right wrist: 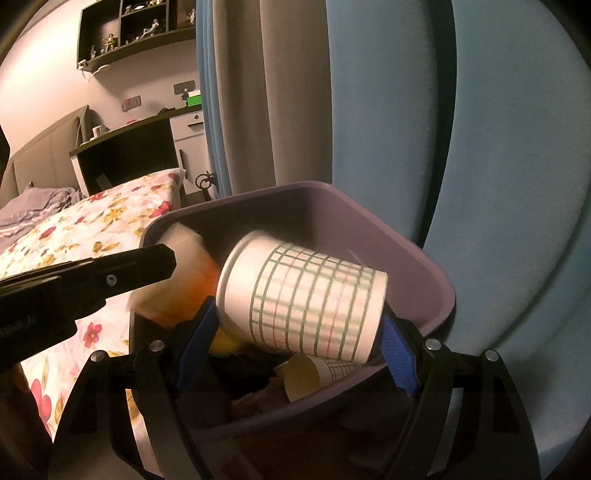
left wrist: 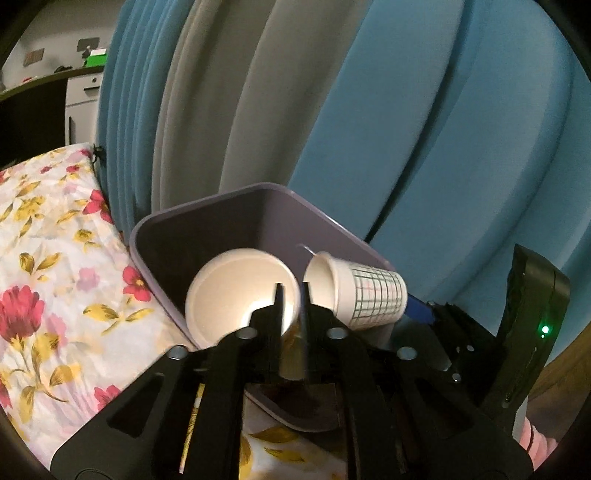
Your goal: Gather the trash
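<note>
Blue and grey curtains (right wrist: 295, 92) hang behind a bed with a floral cover (right wrist: 92, 229). Left of the curtains stand a dark desk (right wrist: 125, 147) and, above it, a wall shelf (right wrist: 136, 29) of figurines.

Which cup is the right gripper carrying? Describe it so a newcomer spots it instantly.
Start at the purple plastic bin standing on the floral bedspread. Over its opening, the white paper cup with a green-and-pink grid lies sideways, clamped between the blue pads of the right gripper. The second gridded cup lies loose down inside the bin, and the plain white-and-orange cup beside it has no grid.
</note>
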